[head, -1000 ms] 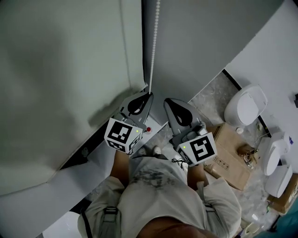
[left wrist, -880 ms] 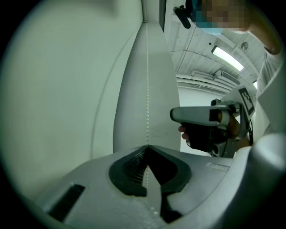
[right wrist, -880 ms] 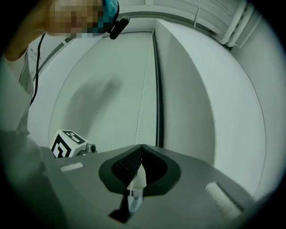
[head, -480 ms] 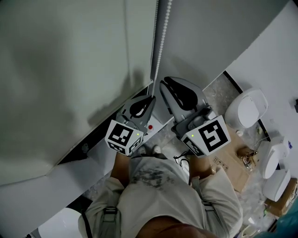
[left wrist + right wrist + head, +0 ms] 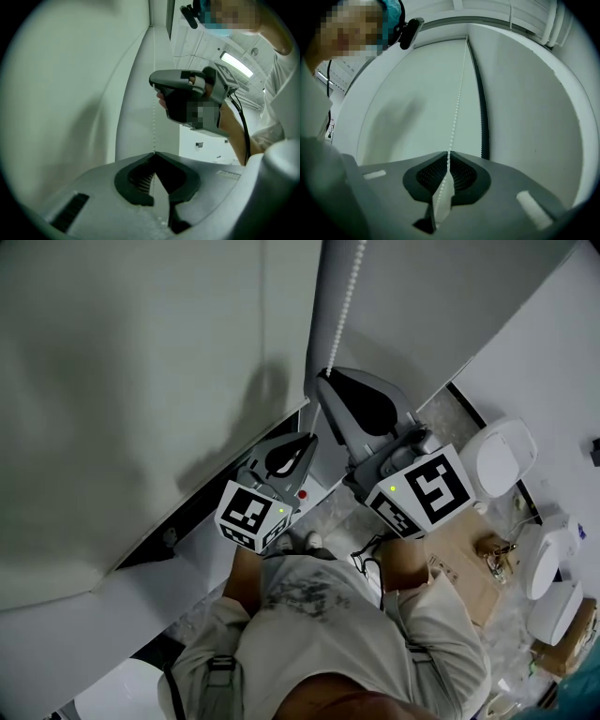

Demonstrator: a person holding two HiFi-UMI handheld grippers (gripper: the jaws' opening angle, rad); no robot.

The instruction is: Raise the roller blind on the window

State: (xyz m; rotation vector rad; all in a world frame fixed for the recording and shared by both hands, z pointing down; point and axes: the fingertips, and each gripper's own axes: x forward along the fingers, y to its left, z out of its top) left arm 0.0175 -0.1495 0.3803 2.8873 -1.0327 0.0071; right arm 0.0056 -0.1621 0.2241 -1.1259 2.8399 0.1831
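The pale roller blind (image 5: 141, 381) fills the left of the head view, and its white bead chain (image 5: 352, 282) hangs along its right edge. My right gripper (image 5: 323, 378) is the upper one, its jaws closed on the chain. My left gripper (image 5: 307, 437) is just below and to the left, also on the chain. In the left gripper view the chain (image 5: 153, 117) runs straight into the shut tips of the left gripper (image 5: 154, 153), with the right gripper (image 5: 151, 81) above. In the right gripper view the chain (image 5: 458, 98) passes between the tips of the right gripper (image 5: 448, 153), which pinch it.
A white sill (image 5: 187, 563) runs under the blind. White toilet-like fixtures (image 5: 497, 457) stand on the floor at the right. Cardboard boxes (image 5: 469, 554) lie beside them. A grey wall (image 5: 422, 315) is right of the chain. The person's torso fills the bottom of the head view.
My right gripper has climbed up the chain, from beside the left gripper to well above it. The left gripper has stayed almost in place.
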